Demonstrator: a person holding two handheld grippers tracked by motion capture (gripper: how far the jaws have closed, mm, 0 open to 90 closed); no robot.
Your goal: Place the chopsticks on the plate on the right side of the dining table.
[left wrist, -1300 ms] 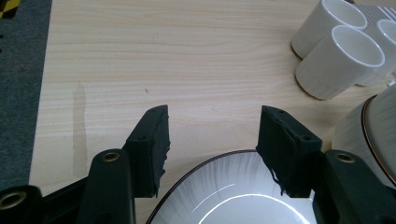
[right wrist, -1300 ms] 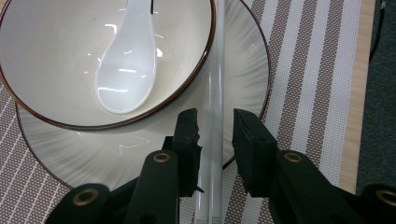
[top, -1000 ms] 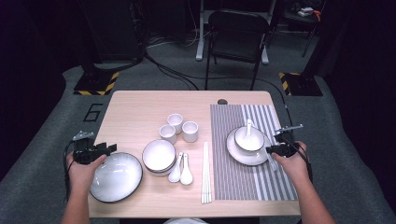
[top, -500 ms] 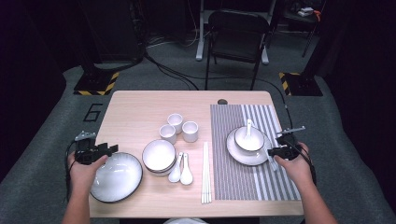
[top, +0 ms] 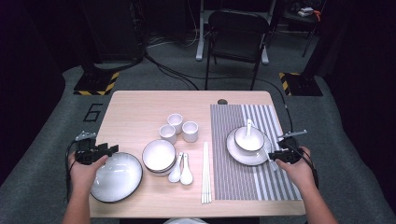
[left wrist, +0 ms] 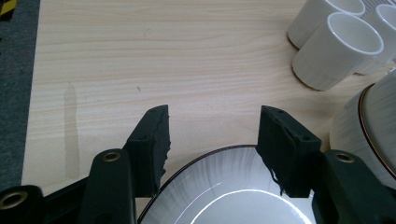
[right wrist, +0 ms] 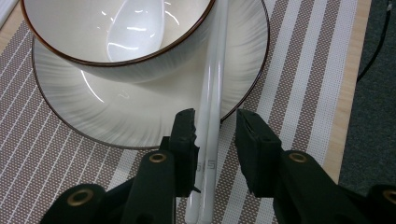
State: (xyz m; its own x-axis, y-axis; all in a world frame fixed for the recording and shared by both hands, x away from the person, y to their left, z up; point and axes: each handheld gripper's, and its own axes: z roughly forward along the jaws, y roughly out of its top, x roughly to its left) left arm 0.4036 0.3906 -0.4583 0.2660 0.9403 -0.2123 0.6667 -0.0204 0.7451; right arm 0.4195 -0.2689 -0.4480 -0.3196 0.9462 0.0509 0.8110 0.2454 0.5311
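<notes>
Chopsticks (right wrist: 208,121) lie between right gripper (right wrist: 214,122) jaws, just opened, gap beside one pad: withdraw straight back, leaving pair propped on plate (right wrist: 140,112) rim.

Table (top: 135,112): light wood, rectangular, set on a grey floor (top: 42,186).

Laid directly on the table:
- Striped mat (top: 229,186), spread over the right part.
- Three white cups (top: 180,128), grouped near the middle, close together.
- Stacked bowls (top: 159,156), placed just in front of the cups.
- Large plate (top: 116,177), placed at the front left, near the stacked bowls.
- Two white spoons (top: 181,169), laid side by side just right of the stacked bowls.
- Chopsticks (top: 205,172), laid along the mat's left edge.
- Small dark round item (top: 222,101), seen at the far edge; its kind cannot be told.
</notes>
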